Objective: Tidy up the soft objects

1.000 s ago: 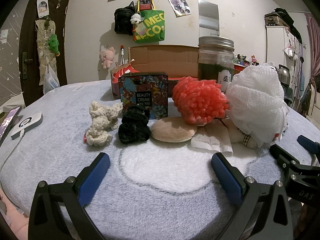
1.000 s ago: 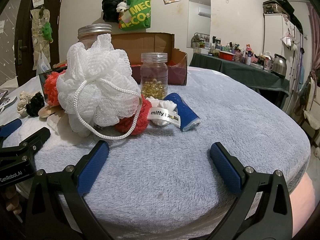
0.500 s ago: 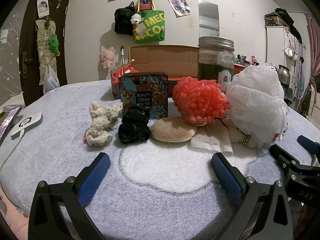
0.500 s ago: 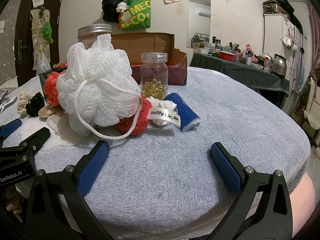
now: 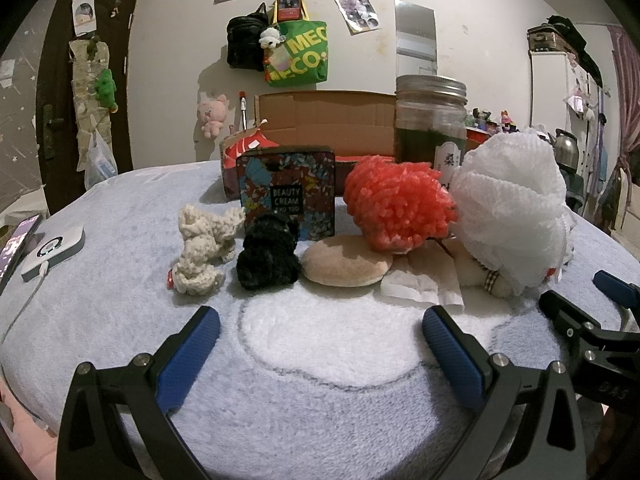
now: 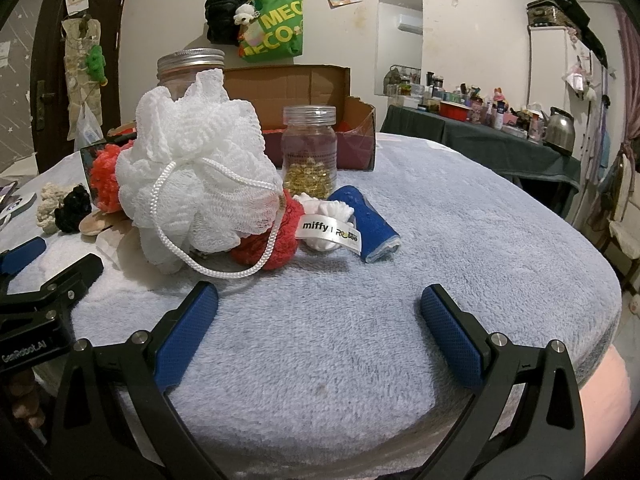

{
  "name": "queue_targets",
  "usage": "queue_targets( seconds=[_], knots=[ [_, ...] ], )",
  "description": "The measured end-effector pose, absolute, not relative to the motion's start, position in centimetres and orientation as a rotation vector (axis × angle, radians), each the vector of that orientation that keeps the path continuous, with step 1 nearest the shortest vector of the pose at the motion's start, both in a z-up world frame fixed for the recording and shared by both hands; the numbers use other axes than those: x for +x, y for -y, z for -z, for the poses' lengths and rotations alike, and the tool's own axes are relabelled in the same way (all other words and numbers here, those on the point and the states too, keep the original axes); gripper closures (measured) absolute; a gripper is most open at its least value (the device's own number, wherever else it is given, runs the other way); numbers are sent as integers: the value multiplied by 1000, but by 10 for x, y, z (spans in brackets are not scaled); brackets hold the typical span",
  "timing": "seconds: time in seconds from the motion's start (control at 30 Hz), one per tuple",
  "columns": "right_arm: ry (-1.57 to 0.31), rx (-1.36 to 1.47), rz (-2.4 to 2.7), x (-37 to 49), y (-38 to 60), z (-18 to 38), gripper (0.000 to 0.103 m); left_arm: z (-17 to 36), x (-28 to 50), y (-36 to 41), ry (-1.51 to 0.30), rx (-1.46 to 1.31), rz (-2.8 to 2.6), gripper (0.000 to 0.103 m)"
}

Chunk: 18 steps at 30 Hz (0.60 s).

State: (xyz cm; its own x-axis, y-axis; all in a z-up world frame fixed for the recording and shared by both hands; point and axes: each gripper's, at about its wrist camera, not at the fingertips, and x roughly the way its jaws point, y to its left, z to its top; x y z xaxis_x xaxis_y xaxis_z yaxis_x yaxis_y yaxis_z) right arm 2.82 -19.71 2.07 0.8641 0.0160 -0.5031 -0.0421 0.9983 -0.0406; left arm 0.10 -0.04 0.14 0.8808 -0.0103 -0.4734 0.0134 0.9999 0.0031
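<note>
Soft things lie in a row on a fleece-covered table [image 5: 320, 380]: a cream knit scrunchie [image 5: 202, 250], a black scrunchie [image 5: 268, 258], a beige powder puff [image 5: 346, 266], a coral chenille ball [image 5: 398, 206] and a white mesh bath pouf [image 5: 512, 212]. In the right wrist view the pouf [image 6: 196, 172] leans over a red knit piece [image 6: 276, 240], a white item with a "miffy" label [image 6: 326, 228] and a rolled blue cloth [image 6: 374, 224]. My left gripper [image 5: 318, 346] is open, short of the row. My right gripper [image 6: 318, 322] is open too, with nothing between its fingers.
A patterned tin box [image 5: 286, 198], a tall dark jar [image 5: 430, 128], a small jar of gold bits [image 6: 309, 150] and an open cardboard box [image 6: 304, 120] stand behind the row. A power bank [image 5: 54, 248] and a phone lie at far left. Bare fleece lies in front.
</note>
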Motion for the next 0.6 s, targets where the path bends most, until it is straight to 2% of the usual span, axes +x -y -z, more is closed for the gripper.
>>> queue_targets(
  seconds=[0.6],
  knots=[
    [-438,-42,-141,24,188,-65,0,-35,21,-27,-468,-31,31,0]
  ],
)
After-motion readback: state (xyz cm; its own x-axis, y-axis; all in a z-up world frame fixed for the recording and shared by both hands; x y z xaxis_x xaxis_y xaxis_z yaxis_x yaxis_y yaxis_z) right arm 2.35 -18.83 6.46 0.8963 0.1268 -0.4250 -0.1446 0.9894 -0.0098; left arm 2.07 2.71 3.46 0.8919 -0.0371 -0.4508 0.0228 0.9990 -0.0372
